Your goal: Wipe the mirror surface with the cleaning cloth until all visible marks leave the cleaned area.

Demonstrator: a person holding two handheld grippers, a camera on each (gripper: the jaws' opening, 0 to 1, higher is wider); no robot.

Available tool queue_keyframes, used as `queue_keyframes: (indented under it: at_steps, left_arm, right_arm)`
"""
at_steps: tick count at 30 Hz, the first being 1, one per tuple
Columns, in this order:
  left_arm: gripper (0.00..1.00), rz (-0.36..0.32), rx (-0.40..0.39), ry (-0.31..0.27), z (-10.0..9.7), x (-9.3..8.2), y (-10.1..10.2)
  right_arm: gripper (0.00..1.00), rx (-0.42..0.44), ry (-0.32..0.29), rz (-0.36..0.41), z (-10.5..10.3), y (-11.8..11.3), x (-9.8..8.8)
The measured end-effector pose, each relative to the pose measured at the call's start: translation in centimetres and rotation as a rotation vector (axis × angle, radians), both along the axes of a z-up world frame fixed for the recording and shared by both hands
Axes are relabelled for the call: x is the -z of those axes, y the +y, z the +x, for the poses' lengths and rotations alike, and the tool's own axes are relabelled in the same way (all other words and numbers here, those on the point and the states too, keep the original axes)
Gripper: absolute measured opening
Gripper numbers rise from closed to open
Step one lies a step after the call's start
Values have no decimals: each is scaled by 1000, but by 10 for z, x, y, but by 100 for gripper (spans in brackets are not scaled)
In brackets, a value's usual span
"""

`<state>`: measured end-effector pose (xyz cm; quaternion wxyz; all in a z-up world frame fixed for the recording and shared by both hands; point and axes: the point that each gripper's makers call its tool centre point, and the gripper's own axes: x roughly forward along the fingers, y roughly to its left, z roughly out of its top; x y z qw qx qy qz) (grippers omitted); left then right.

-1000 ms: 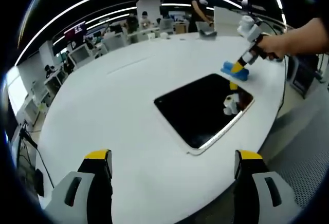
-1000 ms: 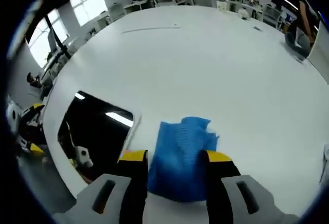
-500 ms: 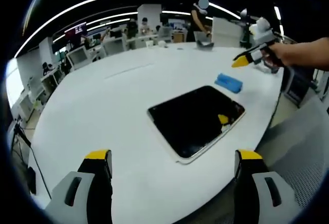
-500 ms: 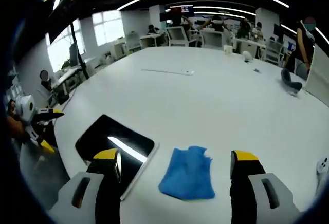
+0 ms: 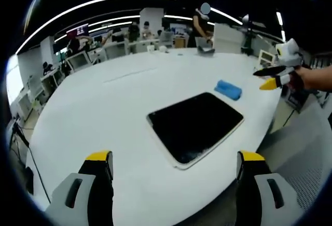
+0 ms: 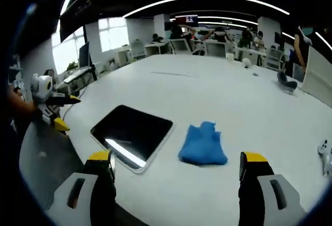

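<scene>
The mirror is a dark rectangular panel with a pale frame, lying flat near the table's edge. The blue cleaning cloth lies crumpled on the table just beyond its far corner, touched by nothing. My left gripper stands open and empty, well short of the mirror. My right gripper hovers off the table's right edge in a person's hand, jaws apart. In the right gripper view, the right gripper is open, with the cloth ahead and the mirror to its left. The left gripper is beyond the table's left edge.
The big white oval table stretches far behind the mirror. A dark object and a small white thing sit toward its right side. Desks, monitors and people fill the office at the back. Grey floor lies past the table's edge.
The right gripper opened, let go of the cloth and drew back off the table. The cloth now lies by itself beside the mirror. The left gripper's jaws have stayed open.
</scene>
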<state>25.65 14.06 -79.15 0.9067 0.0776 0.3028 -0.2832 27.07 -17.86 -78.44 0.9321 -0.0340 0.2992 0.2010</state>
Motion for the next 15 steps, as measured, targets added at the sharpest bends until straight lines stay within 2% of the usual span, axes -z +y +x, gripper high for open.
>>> queue_keyframes:
  at_steps: [2, 5, 9, 11, 12, 15]
  left_arm:
    - [100, -2, -2, 7, 0, 1, 0]
    - [100, -13, -3, 6, -2, 0, -1]
    - [100, -15, -3, 19, -4, 4, 4]
    - [100, -13, 4, -3, -2, 1, 2]
    - [100, -10, 16, -23, -2, -2, 1]
    - [100, -8, 17, -45, -2, -6, 0]
  right_arm:
    - [100, 6, 0, 7, -6, 1, 4]
    - [100, -14, -33, -16, -12, 5, 6]
    - [100, 26, -14, 51, -16, 8, 6]
    - [100, 19, -31, 38, -17, 13, 5]
    - [100, 16, -65, 29, -15, 15, 3]
    - [100, 17, -37, 39, -17, 21, 10]
